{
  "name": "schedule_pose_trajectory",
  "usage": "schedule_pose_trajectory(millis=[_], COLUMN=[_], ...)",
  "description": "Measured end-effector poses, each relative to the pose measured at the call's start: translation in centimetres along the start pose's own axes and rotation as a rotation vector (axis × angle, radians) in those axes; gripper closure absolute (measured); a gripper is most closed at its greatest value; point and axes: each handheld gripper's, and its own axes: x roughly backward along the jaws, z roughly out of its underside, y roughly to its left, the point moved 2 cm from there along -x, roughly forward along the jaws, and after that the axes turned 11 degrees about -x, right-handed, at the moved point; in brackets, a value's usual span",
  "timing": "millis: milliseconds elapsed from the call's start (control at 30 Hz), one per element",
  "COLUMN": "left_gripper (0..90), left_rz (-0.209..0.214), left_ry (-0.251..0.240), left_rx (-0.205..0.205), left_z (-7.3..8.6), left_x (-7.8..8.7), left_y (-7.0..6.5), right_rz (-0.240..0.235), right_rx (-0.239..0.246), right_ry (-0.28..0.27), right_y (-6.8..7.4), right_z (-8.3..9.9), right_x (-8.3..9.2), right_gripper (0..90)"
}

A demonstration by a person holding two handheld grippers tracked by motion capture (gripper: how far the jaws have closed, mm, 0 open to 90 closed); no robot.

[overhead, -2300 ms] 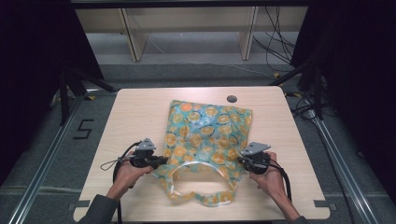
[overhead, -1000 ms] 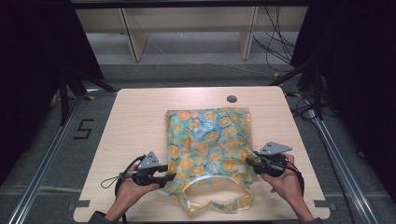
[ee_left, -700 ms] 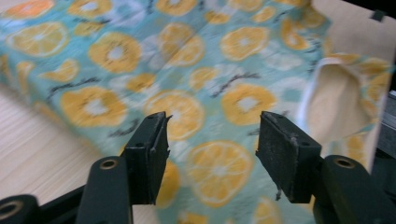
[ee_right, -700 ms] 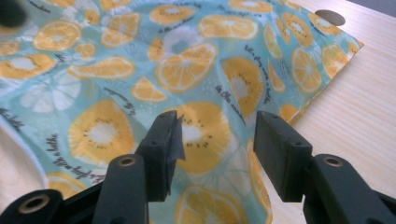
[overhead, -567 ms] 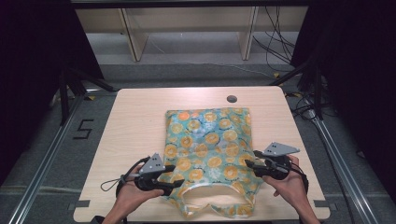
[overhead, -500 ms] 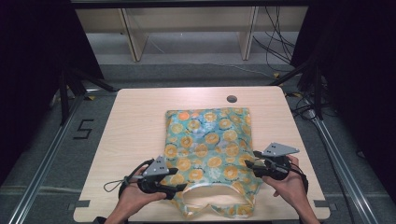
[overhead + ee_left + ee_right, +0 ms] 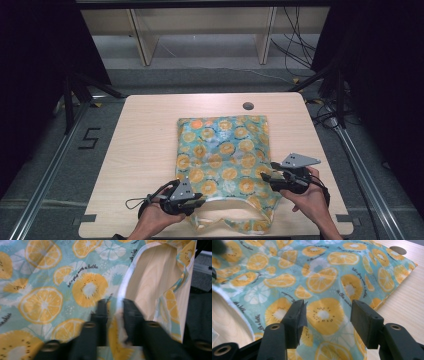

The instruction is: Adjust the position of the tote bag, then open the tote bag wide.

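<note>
One bag (image 7: 222,155) flat on the table (image 7: 145,140), long axis running away from the person, open mouth and both handles at the near edge. Left gripper (image 7: 200,201) sits at the near-left corner of the mouth; jaws have just been closing and now pinch the rim fabric (image 7: 113,322). Right gripper (image 7: 267,178) is at the bag's right edge, jaws spread and just been opening, cloth under them but not pinched. Left is nearer the mouth. Two grippers, one bag, one table hole (image 7: 248,106).
</note>
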Motion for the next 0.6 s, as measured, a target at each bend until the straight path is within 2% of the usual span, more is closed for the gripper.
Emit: schedule_pose_trajectory(millis=[67,100,133,167,200,233,267,333,367,433,533,600], left_gripper=[88.4,88.9,89.1,89.3,89.4,89.4,89.4,89.4,89.4,89.4,89.4,89.4], left_rz=[-0.012,-0.017,-0.005,-0.017,-0.019,-0.028,-0.034,-0.047,-0.047,-0.076,-0.093,-0.110], left_ry=[-0.030,-0.055,-0.066,-0.086,-0.098,-0.110,-0.115,-0.137,-0.137,-0.161,-0.192,-0.201], left_rx=[0.009,0.028,0.042,0.047,0.054,0.052,0.048,0.056,0.056,0.063,0.073,0.070], left_z=[-0.3,-0.5,-0.7,-1.1,-1.3,-1.7,-1.9,-2.3,-2.3,-3.4,-4.5,-5.4], left_x=[0.2,0.2,0.3,0.5,0.6,0.9,1.0,1.4,1.4,2.3,2.8,3.1], left_y=[0.4,0.5,0.7,1.0,1.1,1.5,1.8,2.8,2.8,4.5,5.9,6.9], right_rz=[-0.002,-0.013,-0.013,-0.016,-0.030,-0.037,-0.047,-0.062,-0.064,-0.078,-0.118,-0.118], right_rx=[-0.014,-0.009,0.003,0.005,-0.007,0.004,-0.011,-0.008,-0.006,-0.026,0.017,0.020], right_ry=[0.007,0.006,0.001,-0.003,0.007,0.005,0.002,-0.006,-0.003,-0.002,-0.007,-0.012], right_y=[0.2,0.4,0.4,0.4,0.7,0.7,0.8,0.9,1.0,1.3,1.9,2.4], right_z=[0.0,0.0,-0.1,-0.1,-0.2,-0.2,-0.3,-0.4,-0.5,-0.5,-0.9,-1.2], right_x=[0.1,0.1,0.2,0.2,0.3,0.4,0.5,0.7,0.9,1.0,1.1,1.4], right_gripper=[45.2,45.3,45.4,45.5,45.8,46.1,46.4,47.4,47.7,49.8,55.1,57.5])
